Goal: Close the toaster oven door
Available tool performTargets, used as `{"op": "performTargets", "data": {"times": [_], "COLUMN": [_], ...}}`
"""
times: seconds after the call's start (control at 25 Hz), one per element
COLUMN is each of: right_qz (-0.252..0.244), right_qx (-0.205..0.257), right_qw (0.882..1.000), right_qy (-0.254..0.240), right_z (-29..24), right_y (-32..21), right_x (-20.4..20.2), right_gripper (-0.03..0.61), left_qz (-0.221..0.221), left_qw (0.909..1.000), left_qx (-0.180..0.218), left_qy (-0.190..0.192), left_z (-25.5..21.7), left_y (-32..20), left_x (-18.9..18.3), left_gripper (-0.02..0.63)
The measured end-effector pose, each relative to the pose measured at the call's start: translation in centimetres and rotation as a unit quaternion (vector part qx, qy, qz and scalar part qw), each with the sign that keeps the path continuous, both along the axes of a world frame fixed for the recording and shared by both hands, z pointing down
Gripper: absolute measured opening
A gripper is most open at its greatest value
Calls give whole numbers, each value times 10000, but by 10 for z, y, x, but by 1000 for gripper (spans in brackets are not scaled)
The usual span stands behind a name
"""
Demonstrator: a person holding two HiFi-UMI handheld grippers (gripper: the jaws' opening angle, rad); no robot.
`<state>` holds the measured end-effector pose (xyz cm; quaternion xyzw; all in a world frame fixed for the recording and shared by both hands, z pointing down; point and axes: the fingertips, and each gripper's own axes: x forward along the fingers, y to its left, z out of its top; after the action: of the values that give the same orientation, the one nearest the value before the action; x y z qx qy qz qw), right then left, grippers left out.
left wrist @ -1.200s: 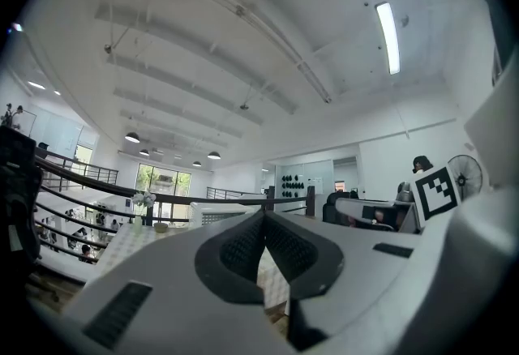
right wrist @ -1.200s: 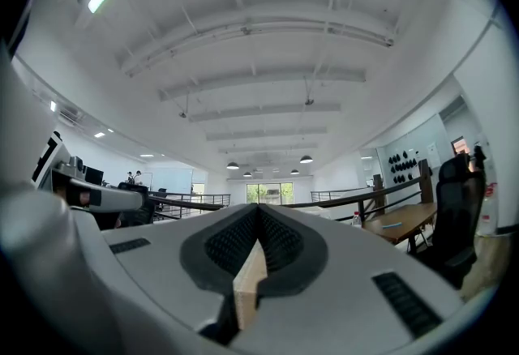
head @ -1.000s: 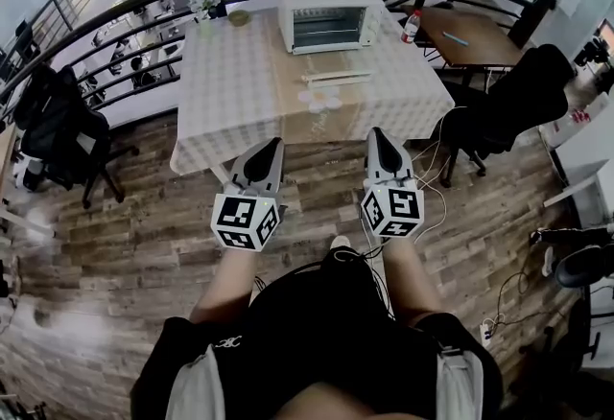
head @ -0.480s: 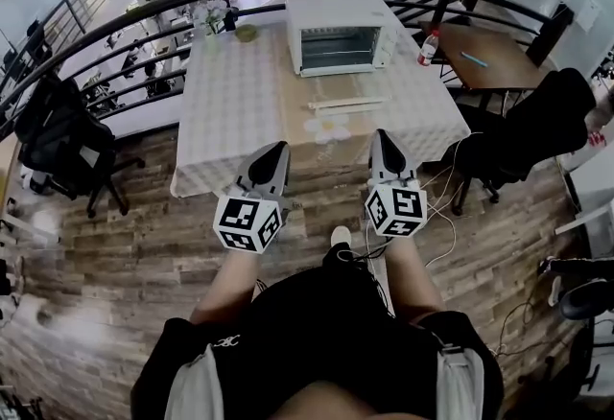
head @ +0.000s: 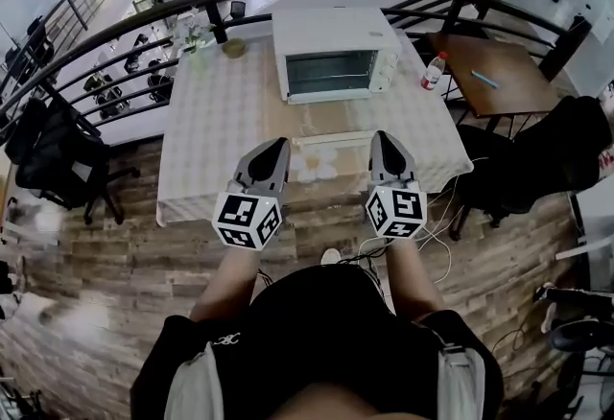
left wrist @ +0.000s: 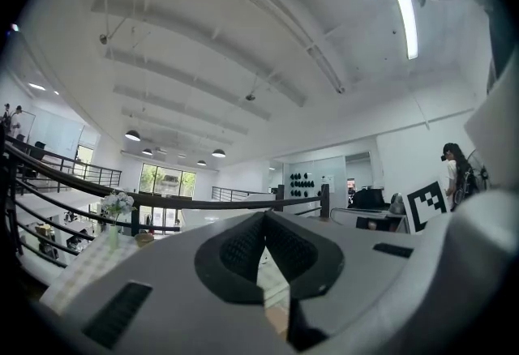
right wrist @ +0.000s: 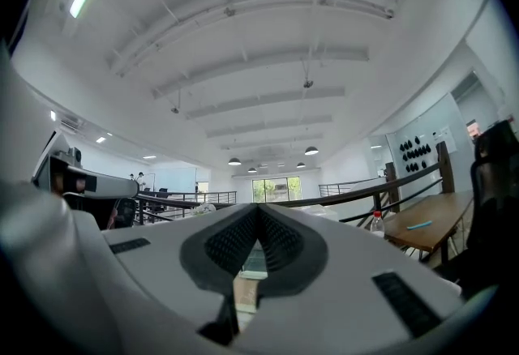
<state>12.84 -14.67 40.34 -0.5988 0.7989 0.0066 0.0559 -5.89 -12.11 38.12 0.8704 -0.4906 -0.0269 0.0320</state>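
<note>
My left claw [head: 271, 152] and right claw [head: 385, 144] are both closed on nothing. They sit side by side at centre frame, tips aimed at the toaster oven [head: 331, 52] at top centre, on the far side of the table [head: 221, 140]. I judge they're held ready for a push, well apart from the door; whether it's ajar I can't tell.

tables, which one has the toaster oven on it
The table with the pale checked cloth carries the toaster oven. The bare brown table to its right has a blue pen.
</note>
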Motion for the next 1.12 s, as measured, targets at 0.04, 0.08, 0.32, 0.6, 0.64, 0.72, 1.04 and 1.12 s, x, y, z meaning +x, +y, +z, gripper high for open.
{"op": "performTargets", "data": {"times": [0.04, 0.08, 0.32, 0.6, 0.64, 0.72, 1.04, 1.12], "right_qz": [-26, -55, -241, -234, -216, -201, -54, 31], "right_qx": [-24, -53, -212, -406, -414, -386, -983, -1212], "right_qw": [10000, 10000, 9995, 9989, 9989, 9990, 9949, 9923], "right_qy": [-5, -12, -6, 32, 33, 56, 218, 268], "right_z": [1, 3, 15, 34, 36, 40, 95, 115], "right_y": [-12, -23, -73, -119, -123, -130, -161, -164], "right_x": [5, 10, 34, 48, 49, 52, 64, 67], "right_gripper": [-6, -8, -6, -6, -6, -6, 80, 81], "left_qz": [-25, -54, -219, -210, -209, -193, -72, -66], "left_qw": [10000, 10000, 9997, 9993, 9993, 9993, 9993, 9992], "left_qx": [-17, -32, -95, -281, -287, -297, -345, -369], "left_qy": [-11, -20, -30, -154, -150, -133, -127, -138], "left_z": [-1, -2, -2, 12, 12, 13, 17, 19], "left_y": [-12, -23, -67, -108, -112, -120, -156, -162], "left_x": [6, 11, 35, 50, 51, 51, 47, 42], "left_gripper": [12, 12, 12, 12, 12, 12, 12, 12]}}
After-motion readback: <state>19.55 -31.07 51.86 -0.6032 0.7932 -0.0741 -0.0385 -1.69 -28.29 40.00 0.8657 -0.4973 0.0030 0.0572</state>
